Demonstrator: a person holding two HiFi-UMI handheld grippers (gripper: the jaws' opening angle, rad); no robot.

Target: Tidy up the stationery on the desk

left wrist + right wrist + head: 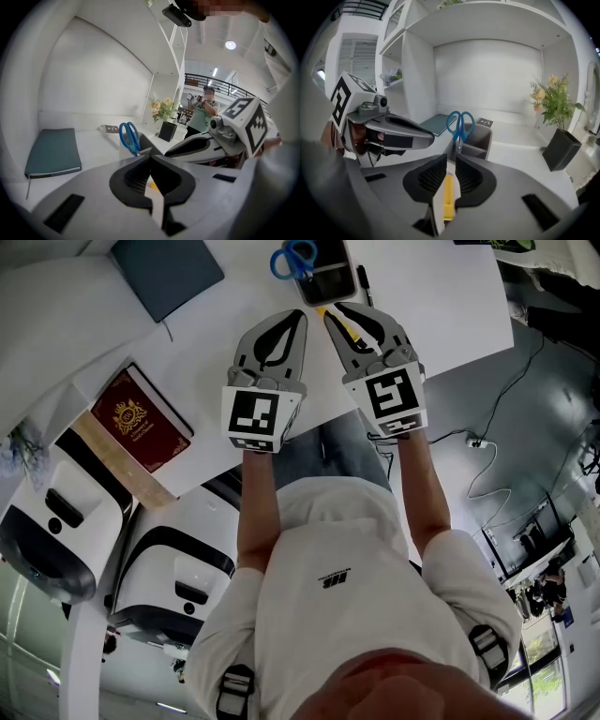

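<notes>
Two grippers reach over the near edge of the white desk (441,315) in the head view, the left gripper (298,319) beside the right gripper (334,311), with a pen holder (323,279) carrying blue scissors (293,259) just beyond their tips. In the left gripper view, its jaws are pressed together on nothing. In the right gripper view, the jaws clamp a yellow pen (448,199) lengthwise, the holder close ahead.
</notes>
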